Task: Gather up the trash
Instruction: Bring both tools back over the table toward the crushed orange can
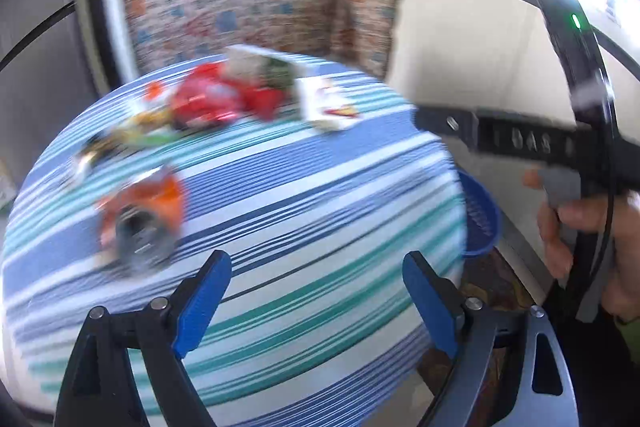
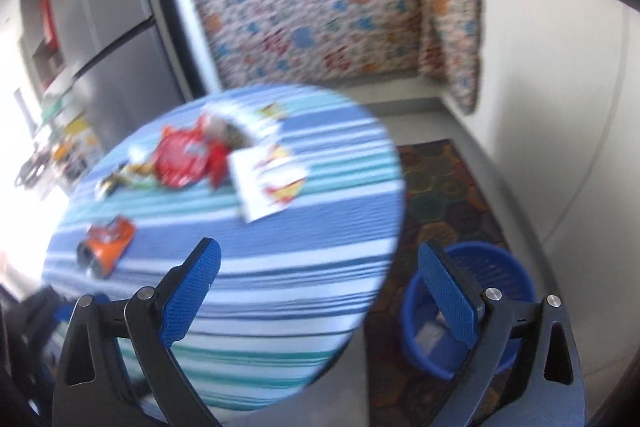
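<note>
From the left wrist, the left gripper (image 1: 316, 301) hangs spread wide and empty above the striped round table (image 1: 304, 187). The trash lies well beyond it: one orange wrapper (image 1: 140, 219), one red bag (image 1: 208, 101), one white carton (image 1: 326, 103). To the side, a hand (image 1: 580, 239) grips the other tool's handle. From the right wrist, the right gripper (image 2: 320, 293) is likewise spread and holds nothing, poised between the table edge (image 2: 280, 291) and one blue basket (image 2: 504, 267) on the floor.
</note>
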`<state>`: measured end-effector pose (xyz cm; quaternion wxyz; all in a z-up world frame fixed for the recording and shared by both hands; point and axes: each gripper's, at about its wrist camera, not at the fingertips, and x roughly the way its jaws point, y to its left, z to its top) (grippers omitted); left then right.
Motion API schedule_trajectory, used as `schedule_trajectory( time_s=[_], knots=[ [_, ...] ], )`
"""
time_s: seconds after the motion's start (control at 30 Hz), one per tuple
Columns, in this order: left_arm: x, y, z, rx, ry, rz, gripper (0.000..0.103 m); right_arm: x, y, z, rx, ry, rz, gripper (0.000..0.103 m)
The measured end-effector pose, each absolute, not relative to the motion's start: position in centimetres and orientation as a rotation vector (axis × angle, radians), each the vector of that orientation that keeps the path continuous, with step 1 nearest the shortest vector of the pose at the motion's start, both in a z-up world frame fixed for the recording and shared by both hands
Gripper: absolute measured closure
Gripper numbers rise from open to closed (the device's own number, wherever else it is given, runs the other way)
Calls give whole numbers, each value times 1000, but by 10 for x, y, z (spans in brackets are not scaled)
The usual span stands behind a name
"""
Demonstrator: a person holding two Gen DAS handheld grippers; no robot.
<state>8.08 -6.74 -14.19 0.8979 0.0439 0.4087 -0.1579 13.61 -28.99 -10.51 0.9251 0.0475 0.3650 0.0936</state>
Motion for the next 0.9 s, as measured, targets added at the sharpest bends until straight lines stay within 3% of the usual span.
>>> schedule_trajectory(
  time_s=[0.3,0.9],
  knots=[
    [90,21,-155,-44,881,-49,14,161,-224,-156,-59,870,267,4],
    [156,27,-177,-23,945,45,14,177,-238,-167,-62,911,223,3]
  ],
)
